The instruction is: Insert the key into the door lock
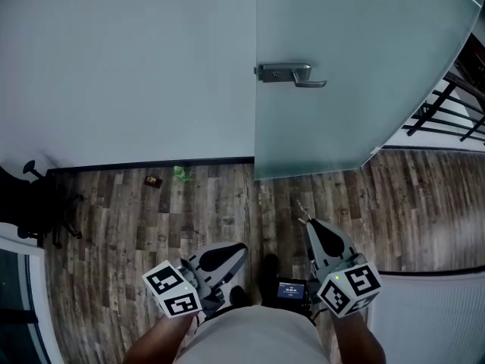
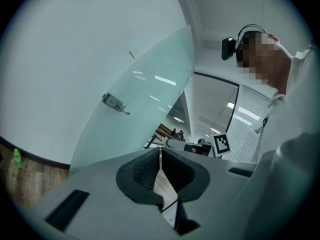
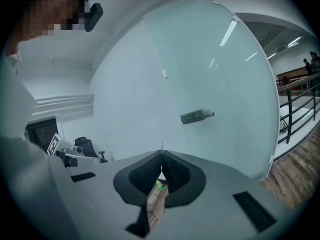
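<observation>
We are on the approach: our right gripper (image 1: 308,223) pinches the thin key (image 3: 161,145) at lower centre, and our left gripper (image 1: 242,249) is closed and empty. Next, we judge, the key must reach the door lock (image 1: 273,72), upper centre, well apart.

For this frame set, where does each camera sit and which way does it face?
Head view: on the person's head, facing steeply down at the wood floor and glass door; shows the torso, left hand-held gripper and right hand-held gripper.
Left gripper view: rides the left hand-held gripper, looking along its shut jaws at the door; the torso fills the right side.
Right gripper view: rides the right one, jaws shut on what looks like a thin key, facing the door handle.
Shared: all three show the handle.
</observation>
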Motion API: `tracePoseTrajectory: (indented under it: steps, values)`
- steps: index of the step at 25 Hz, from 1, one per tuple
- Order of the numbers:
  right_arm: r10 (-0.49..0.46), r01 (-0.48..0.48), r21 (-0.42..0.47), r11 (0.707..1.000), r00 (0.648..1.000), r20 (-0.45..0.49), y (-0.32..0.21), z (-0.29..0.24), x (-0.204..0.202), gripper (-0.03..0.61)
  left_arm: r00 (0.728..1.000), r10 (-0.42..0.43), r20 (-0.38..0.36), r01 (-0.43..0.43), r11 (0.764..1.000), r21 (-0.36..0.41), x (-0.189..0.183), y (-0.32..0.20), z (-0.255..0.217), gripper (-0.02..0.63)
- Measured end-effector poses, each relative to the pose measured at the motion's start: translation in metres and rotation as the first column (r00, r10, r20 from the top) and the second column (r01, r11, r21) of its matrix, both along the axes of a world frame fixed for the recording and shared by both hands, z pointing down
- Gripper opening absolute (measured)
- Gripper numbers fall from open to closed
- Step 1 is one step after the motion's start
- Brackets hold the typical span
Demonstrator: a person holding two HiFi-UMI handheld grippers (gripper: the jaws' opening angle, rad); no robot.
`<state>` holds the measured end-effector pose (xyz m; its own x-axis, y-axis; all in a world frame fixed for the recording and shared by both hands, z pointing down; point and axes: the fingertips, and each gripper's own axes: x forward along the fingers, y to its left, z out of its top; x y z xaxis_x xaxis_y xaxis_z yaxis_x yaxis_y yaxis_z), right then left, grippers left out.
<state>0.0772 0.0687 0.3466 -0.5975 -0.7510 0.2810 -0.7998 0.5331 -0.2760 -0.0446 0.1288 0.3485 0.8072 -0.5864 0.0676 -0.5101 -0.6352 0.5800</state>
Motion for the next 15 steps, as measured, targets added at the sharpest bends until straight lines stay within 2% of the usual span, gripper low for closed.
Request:
tracePoseTrajectory:
  steps: [8,15]
  values:
    - [-0.078,0.078,-0.001,0.997,0.997,-0.01,-0.061,-0.007,0.02,0.014,0.998,-0.058,0.006,0.058,0.998,-0.01,0.026,-0.06,-0.005,0.025]
    - [-0.115,0.115,-0.004,0.993,0.993,-0.002,-0.098,-0.005,0.036,0.014,0.995,-0.097,0.015,0.097,0.995,-0.004,0.045,-0.091,-0.008,0.026]
